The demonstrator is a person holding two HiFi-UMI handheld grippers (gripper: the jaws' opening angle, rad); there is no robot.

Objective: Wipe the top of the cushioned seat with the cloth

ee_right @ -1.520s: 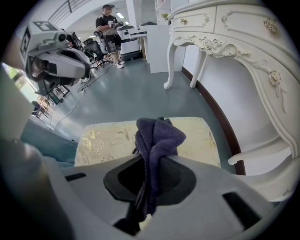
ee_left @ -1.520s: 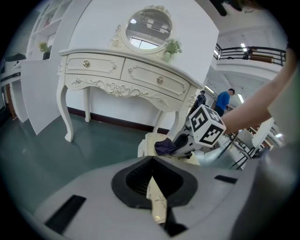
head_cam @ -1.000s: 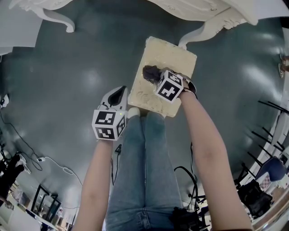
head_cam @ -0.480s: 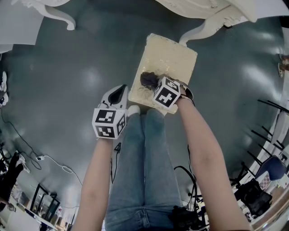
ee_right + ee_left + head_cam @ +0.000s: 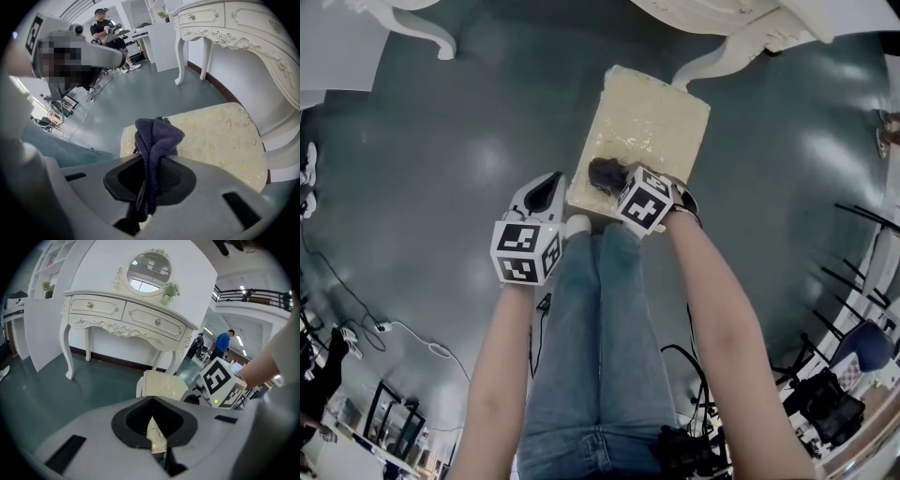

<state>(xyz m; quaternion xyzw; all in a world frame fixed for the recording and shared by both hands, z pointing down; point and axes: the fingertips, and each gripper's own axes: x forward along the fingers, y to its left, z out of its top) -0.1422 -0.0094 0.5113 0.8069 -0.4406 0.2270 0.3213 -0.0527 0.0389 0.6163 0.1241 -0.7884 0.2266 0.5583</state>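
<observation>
Grey-green flooring (image 5: 441, 141) lay under the cushioned seat (image 5: 652, 122), which stood before a white dressing table (image 5: 126, 315). The dark cloth (image 5: 157, 138) was over the seat's near end, bunched and pinched in the right gripper (image 5: 149, 185), whose jaws were closed on its folds, while the left gripper (image 5: 152, 430) hung beside the seat with its jaws together and nothing in them. To wipe well, the cloth probably needed pressing flatter and drawing in overlapping strokes toward the far edge, corners included.
</observation>
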